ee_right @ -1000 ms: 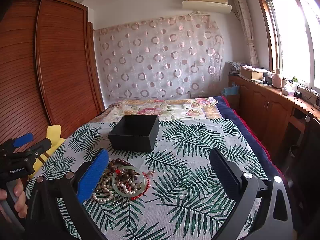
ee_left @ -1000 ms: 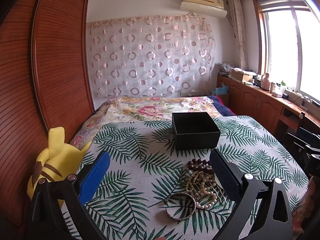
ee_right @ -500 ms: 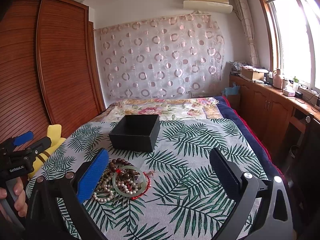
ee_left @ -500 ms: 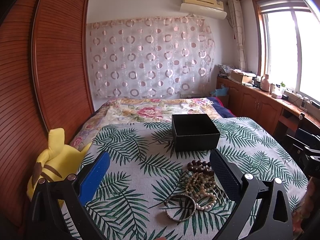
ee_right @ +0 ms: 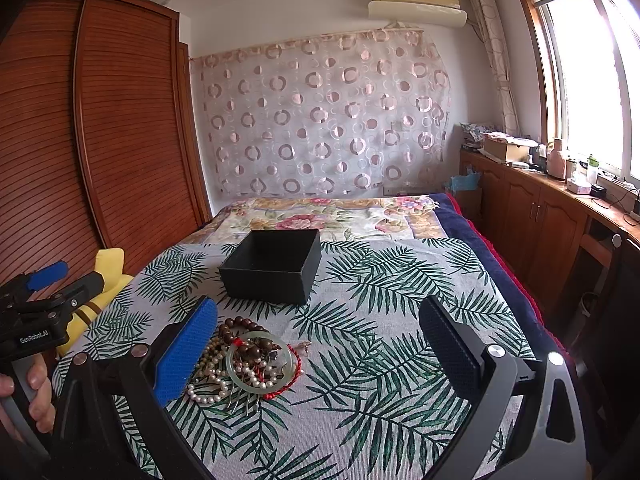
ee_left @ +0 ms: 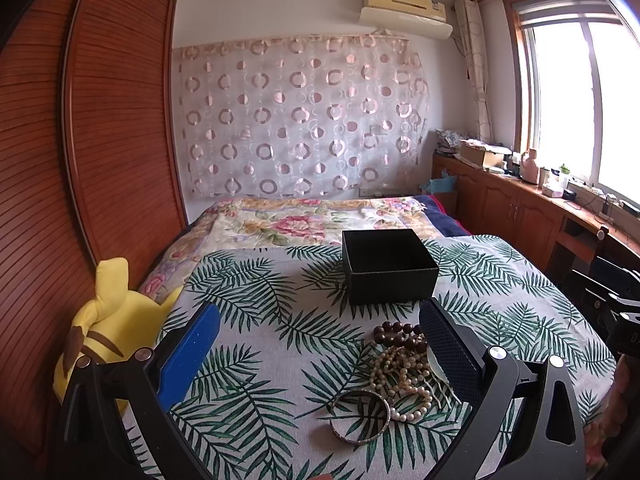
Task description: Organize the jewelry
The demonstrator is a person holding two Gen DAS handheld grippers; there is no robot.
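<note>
An open black box [ee_left: 388, 270] [ee_right: 272, 266] stands on the leaf-print cloth [ee_left: 264, 320], and nothing shows inside it. In front of it lies a jewelry pile [ee_left: 400, 364] [ee_right: 244, 360]: dark wooden beads [ee_left: 398, 334], pearl strands [ee_left: 404, 384], a metal bangle [ee_left: 360, 416], a pale green jade bangle [ee_right: 258, 362] and a red cord [ee_right: 294, 364]. My left gripper [ee_left: 320, 334] hovers open, the pile just left of its right finger. My right gripper [ee_right: 318, 328] is open too, with the pile beside its blue left finger [ee_right: 184, 352]. Neither holds anything.
A yellow plush toy [ee_left: 104, 328] leans at the bed's left edge against the wooden wardrobe [ee_left: 80, 160]. A floral quilt [ee_left: 312, 220] lies behind the box. Wooden cabinets [ee_right: 552, 220] with clutter run under the window on the right. A hand [ee_right: 36, 392] holds the left gripper's handle.
Both views have drifted only slightly; the box and the jewelry pile stay put and both grippers remain open.
</note>
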